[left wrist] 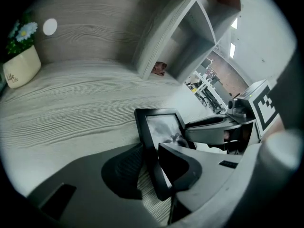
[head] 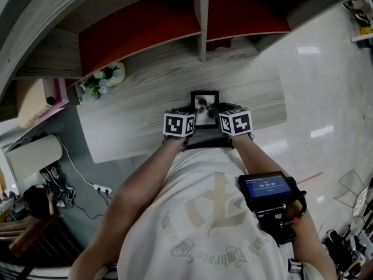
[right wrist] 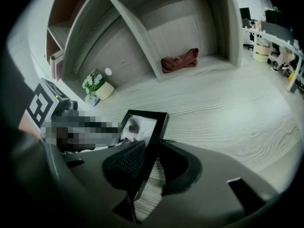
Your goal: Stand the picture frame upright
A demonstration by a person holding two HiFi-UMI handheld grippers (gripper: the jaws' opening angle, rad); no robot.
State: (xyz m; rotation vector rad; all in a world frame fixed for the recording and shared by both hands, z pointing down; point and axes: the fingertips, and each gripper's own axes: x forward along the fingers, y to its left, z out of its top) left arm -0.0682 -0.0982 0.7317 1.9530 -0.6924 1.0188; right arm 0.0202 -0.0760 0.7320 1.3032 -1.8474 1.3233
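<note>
Head view | left gripper (left wrist: pixel 151 167), right gripper (right wrist: pixel 149 164) clamp picture frame (head: pixel 204 108) by opposite side edges

We see the frame (head: pixel 204 107) on the grey wood surface (head: pixel 134 127), our left tool (head: pixel 187 113) at its left edge and our right tool (head: pixel 224 112) at its right. A flower pot (head: pixel 102 81) stands well apart to the left, below red-backed shelves (head: pixel 140 31).

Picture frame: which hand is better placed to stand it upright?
Neither clearly. The left gripper has its jaws on the left edge of the picture frame, the right gripper on its right edge, evenly; both would probably tip it up together.
</note>
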